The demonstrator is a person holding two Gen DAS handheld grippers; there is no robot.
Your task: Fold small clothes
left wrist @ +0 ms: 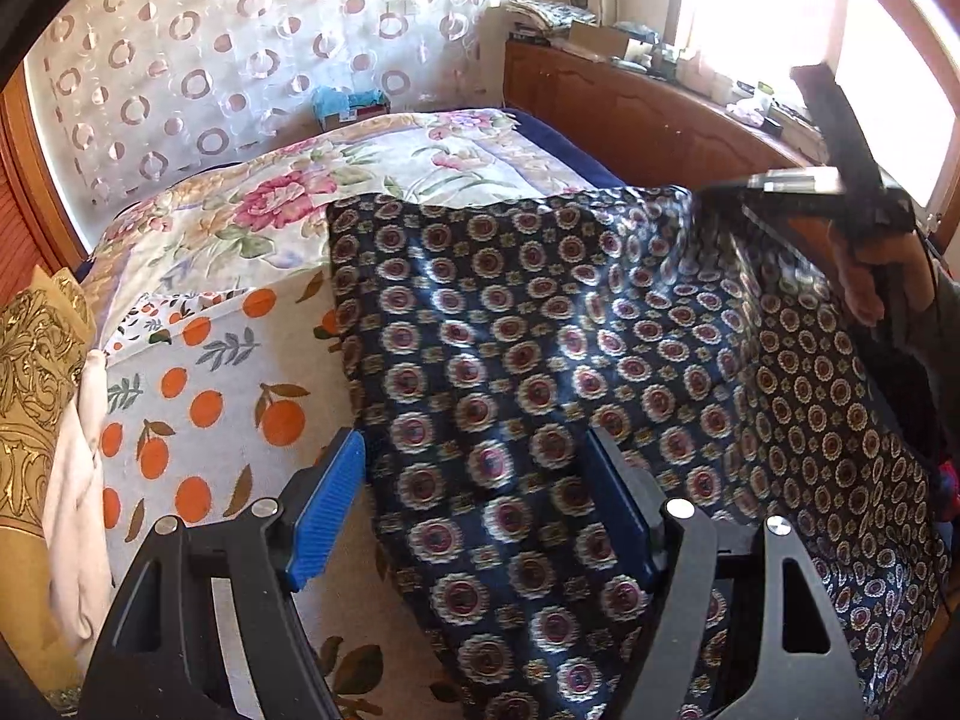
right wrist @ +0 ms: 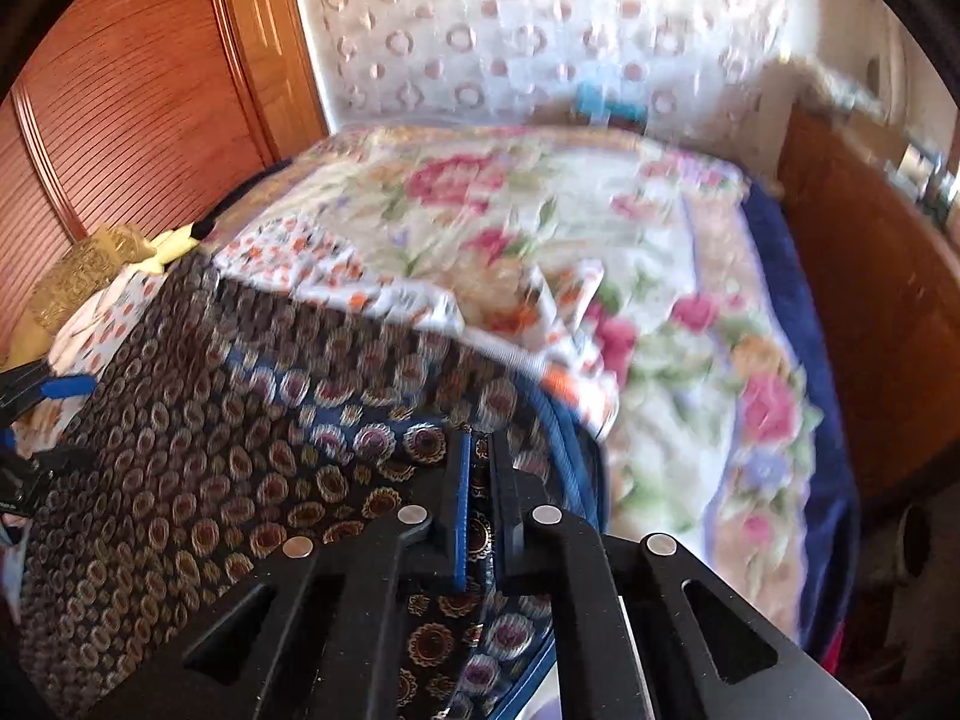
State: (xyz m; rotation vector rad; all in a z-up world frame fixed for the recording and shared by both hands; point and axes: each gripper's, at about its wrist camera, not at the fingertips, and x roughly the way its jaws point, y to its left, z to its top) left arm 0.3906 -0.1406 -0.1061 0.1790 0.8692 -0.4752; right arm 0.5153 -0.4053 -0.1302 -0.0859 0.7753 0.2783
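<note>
Two views. Left wrist: bed [left wrist: 420,150] under floral blanket, ring-patterned curtain [left wrist: 240,30] at 11 o'clock, wooden cabinet [left wrist: 630,114] at 1. Navy medallion cloth [left wrist: 540,360] draped, long axis 12-to-6. Left gripper [left wrist: 474,510] released, straddling cloth edge. Right wrist: right gripper [right wrist: 477,504] clenched on cloth fold.

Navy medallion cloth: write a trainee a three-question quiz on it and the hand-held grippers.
1. True or false: the right hand-held gripper is shut on the navy medallion cloth.
2. Which sheet lies left of that cloth: A) orange-fruit print, B) plain green?
3. Fill in: the left hand-held gripper has its jaws ____.

Key: 1 true; 2 A, the orange-print sheet; 3 open, straddling the cloth's edge without pressing it.
</note>
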